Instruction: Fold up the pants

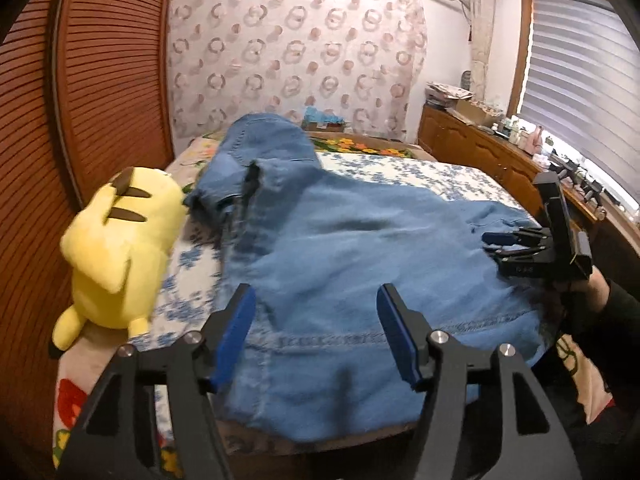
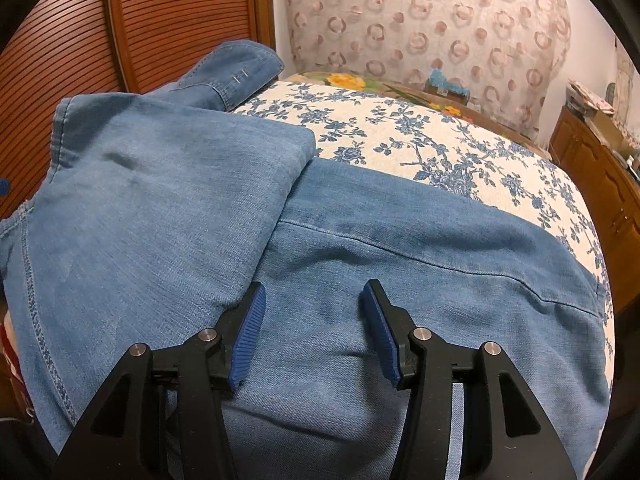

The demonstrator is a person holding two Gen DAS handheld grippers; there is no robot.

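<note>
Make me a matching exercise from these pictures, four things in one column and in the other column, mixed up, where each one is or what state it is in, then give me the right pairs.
Things:
1. jeans
2. yellow plush toy
3. left gripper
4. wooden cabinet

Places or states:
A. runs along the wall under the window blind
B. jaws open, nothing pinched between the blue pads
C. spread on the floral bedspread, one part folded over
D. lies at the bed's edge beside the slatted wooden door

Pairs: 1-C, 2-D, 3-B, 4-A
</note>
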